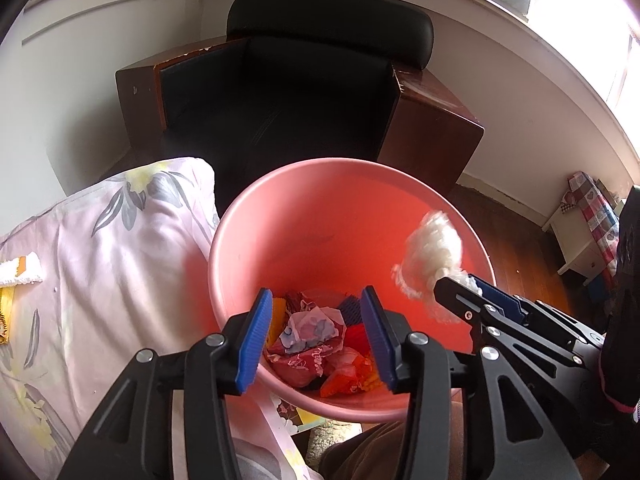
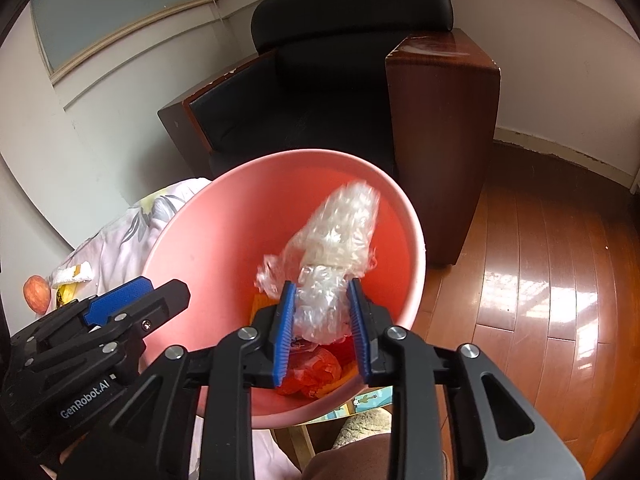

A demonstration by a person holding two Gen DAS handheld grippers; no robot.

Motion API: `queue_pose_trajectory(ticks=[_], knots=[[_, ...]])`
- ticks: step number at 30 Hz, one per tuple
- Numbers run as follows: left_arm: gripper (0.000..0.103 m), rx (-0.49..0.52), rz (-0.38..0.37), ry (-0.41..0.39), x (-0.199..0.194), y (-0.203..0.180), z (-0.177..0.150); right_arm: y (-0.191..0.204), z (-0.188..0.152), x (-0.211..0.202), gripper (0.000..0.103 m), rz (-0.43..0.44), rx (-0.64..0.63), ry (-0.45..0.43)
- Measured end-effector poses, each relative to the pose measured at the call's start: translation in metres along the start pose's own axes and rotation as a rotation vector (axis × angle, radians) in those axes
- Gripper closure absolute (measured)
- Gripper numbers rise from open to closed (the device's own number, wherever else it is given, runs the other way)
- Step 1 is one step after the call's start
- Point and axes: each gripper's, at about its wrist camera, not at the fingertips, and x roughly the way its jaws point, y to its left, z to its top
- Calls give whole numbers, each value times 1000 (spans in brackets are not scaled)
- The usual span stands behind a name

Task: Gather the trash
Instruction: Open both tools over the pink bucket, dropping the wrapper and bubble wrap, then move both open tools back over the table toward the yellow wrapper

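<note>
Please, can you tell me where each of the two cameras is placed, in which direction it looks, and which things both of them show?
Left wrist: sits on the left gripper, looking forward and down into the pink bin; its two blue-padded fingers stand apart and empty, and the right gripper enters from the right.
Right wrist: sits on the right gripper, looking down into the same bin; its fingers hold crumpled clear plastic, and the left gripper shows at lower left.
Shared: the bin, the plastic, the black armchair, the floral bedding.

My blue pads (image 2: 285,332) pinch clear, glossy wrap (image 2: 336,264) over a pink bin (image 1: 240,216); pale floral bedsheet (image 1: 100,248) alongside.
</note>
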Motion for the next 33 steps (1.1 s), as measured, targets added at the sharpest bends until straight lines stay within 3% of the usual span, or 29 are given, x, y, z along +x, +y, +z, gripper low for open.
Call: queue_pose_trajectory(ticks=[14, 33], knots=[[56, -16, -1, -10, -22, 2, -11, 13, -13, -17, 75, 24, -28, 3], [56, -24, 5, -22, -68, -4, -51, 25, -43, -61, 75, 19, -72, -10]])
